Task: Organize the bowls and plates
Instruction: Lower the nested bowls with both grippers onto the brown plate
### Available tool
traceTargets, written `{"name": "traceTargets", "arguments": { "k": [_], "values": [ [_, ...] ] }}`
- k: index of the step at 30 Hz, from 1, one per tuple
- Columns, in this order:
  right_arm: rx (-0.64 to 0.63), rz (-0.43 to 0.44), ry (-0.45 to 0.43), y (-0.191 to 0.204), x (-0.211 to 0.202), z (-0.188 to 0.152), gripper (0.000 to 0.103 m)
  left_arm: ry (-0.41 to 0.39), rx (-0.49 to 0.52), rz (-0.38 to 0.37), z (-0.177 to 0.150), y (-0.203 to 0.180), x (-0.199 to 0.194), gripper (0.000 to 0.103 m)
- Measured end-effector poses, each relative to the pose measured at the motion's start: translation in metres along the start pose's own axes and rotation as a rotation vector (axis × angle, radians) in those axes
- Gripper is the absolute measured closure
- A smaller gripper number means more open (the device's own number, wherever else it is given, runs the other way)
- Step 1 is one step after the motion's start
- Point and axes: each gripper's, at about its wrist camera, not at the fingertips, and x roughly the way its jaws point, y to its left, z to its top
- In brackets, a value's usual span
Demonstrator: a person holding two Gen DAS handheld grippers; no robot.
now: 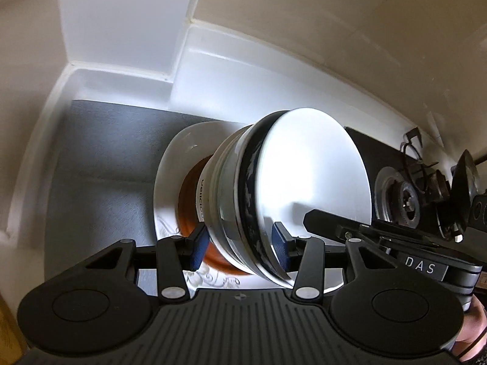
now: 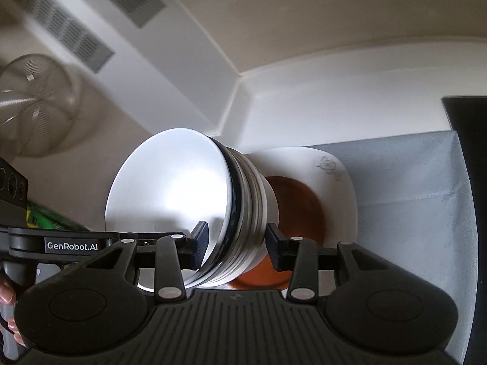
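Observation:
A stack of nested bowls point(image 1: 274, 188) stands on a brown plate point(image 1: 188, 206), which lies on a white square plate point(image 1: 166, 182) with a grey pattern. The top bowl is white inside. My left gripper point(image 1: 240, 245) has its blue pads on either side of the stack's near rim, closed on it. In the right wrist view the same stack point(image 2: 194, 200) sits on the brown plate point(image 2: 304, 206) and white plate point(image 2: 344, 182). My right gripper point(image 2: 236, 246) clamps the stack's opposite side.
The plates rest on a grey mat point(image 1: 103, 164) point(image 2: 411, 197) on a white counter that meets beige walls at a corner. A gas stove burner point(image 1: 401, 200) is to the right. A metal mesh basket point(image 2: 33, 106) and a vent point(image 2: 73, 33) show on the wall side.

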Motion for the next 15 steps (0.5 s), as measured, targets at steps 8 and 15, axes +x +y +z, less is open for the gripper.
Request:
{"name": "traceTargets", "arguments": {
  "k": [8, 15],
  "values": [
    [0.023, -0.044, 0.026, -0.008, 0.026, -0.006, 0.058, 0.033, 0.0, -0.001, 0.011, 0.007, 0.032, 0.055],
    [0.056, -0.084, 0.015, -0.013, 0.04, -0.02, 0.058, 0.034, 0.027, -0.034, 0.006, 0.016, 0.054, 0.055]
  ]
}}
